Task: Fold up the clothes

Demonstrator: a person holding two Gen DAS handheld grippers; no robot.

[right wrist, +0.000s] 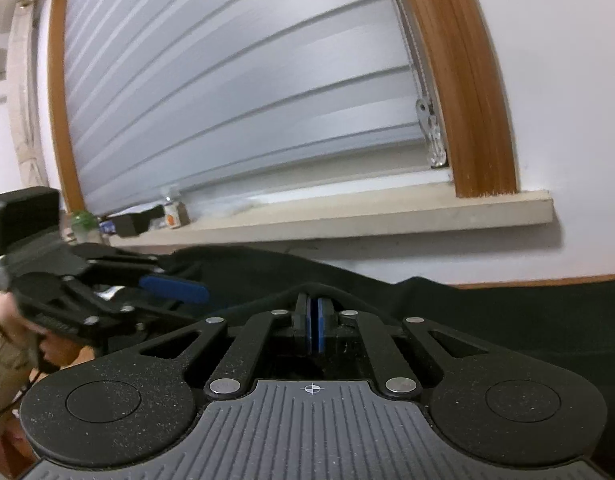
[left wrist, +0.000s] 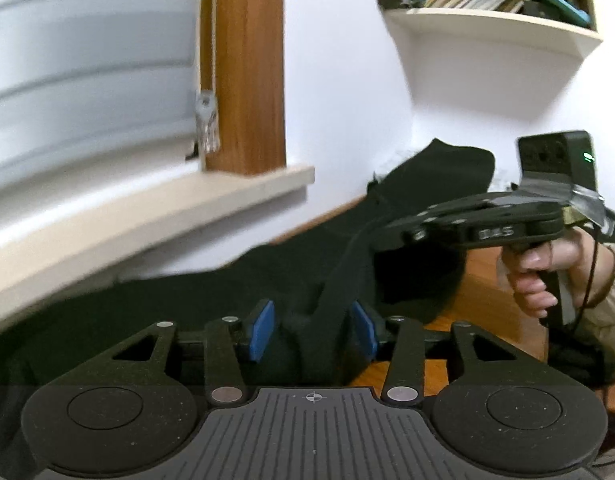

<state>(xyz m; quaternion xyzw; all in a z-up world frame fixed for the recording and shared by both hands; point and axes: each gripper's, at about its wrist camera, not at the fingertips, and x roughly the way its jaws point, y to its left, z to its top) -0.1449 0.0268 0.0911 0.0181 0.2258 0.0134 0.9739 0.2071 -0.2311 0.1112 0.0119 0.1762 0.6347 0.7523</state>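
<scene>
Left wrist view, from left to right: a window covered by a pale grey slatted blind [left wrist: 87, 92], its bead cord ending in a clear plastic weight [left wrist: 207, 128] against the brown wooden window frame [left wrist: 247, 68]. Below runs a cream stone windowsill [left wrist: 155, 212]. Across the lower middle lies the black fabric garment [left wrist: 187, 300], spread over an orange-brown wooden tabletop [left wrist: 479, 280] and bunched up against the white wall. The left gripper [left wrist: 313, 330] has its blue-padded jaws released; a raised fold of the black cloth stands between the pads, not pressed by them. At right, a hand [left wrist: 535, 276] grips the handle of the right gripper, whose black body reaches leftward over the cloth. A cream wall shelf [left wrist: 491, 24] stacked with books sits upper right.

Right wrist view: the left gripper [right wrist: 175, 288] enters from the left, one blue pad showing. In the middle, the right gripper [right wrist: 313, 320] is clenched, pads nearly together, with the garment's black edge draped over their tips. Whether cloth is pinched between them I cannot tell.
</scene>
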